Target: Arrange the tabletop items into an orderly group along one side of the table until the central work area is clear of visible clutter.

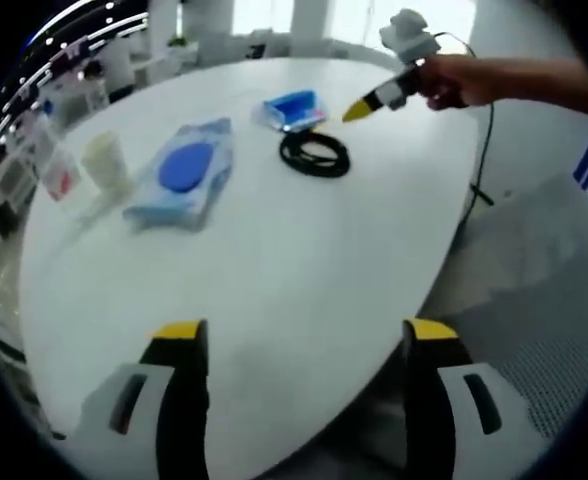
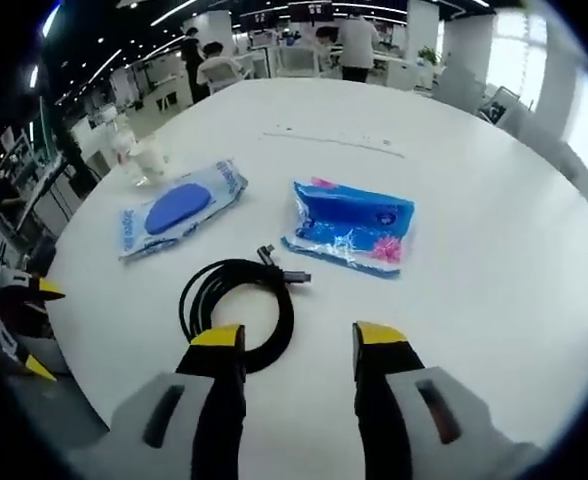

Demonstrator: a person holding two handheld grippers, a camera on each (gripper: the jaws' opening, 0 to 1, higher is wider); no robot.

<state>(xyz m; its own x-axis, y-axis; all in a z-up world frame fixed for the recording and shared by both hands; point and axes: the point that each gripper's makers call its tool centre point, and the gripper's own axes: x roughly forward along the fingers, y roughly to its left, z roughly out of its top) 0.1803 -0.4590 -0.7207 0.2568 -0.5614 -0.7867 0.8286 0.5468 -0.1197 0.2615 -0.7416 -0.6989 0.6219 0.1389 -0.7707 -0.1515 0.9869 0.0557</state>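
In your right gripper view, from left to right, a wet-wipes pack with a round blue lid lies with its long axis running diagonally toward the far tabletop edge, a coiled black cable rests just beyond your left finger with its plug pointing right, and a glossy blue pouch lies beside it, bare white surface open to the right. Your right gripper stands with fingers wide apart and holding nothing. In your left gripper view, your left gripper, fingers likewise wide and unloaded, hovers at the near rim of the rounded tabletop, with a pale cup near the far left edge.

Distant office desks; standing person
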